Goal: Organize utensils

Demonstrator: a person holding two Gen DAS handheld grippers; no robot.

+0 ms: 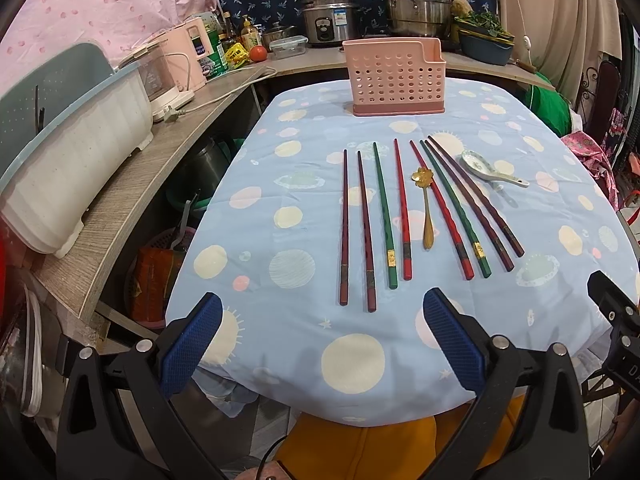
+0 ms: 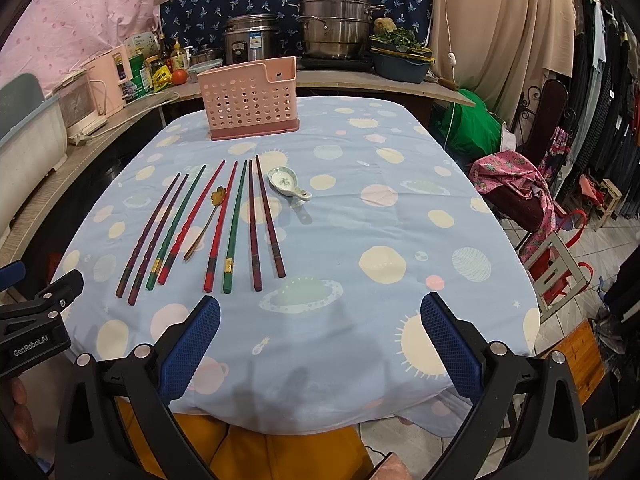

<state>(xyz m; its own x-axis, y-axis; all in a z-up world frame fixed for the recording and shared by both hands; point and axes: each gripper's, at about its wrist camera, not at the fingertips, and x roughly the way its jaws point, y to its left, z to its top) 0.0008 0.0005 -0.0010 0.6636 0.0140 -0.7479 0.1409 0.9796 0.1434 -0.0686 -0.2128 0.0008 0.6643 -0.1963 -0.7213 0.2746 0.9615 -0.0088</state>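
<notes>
Several chopsticks (image 1: 402, 212) (image 2: 236, 220), dark red, green and red, lie side by side on the blue tablecloth (image 1: 304, 352) (image 2: 360, 240). A gold flower-headed spoon (image 1: 427, 212) (image 2: 208, 220) lies among them. A white ceramic spoon (image 1: 486, 170) (image 2: 286, 184) lies to their right. A pink perforated utensil holder (image 1: 394, 78) (image 2: 252, 98) stands empty at the table's far end. My left gripper (image 1: 320, 312) and right gripper (image 2: 320, 312) are both open and empty, hovering at the table's near edge, short of the chopsticks.
A wooden counter (image 1: 132, 196) runs along the left and back with a white dish rack (image 1: 76, 172), pink appliances, a rice cooker (image 1: 330, 18) (image 2: 250, 38) and a steel steamer pot (image 2: 336, 22). Chairs and clothes (image 2: 520, 184) stand to the right.
</notes>
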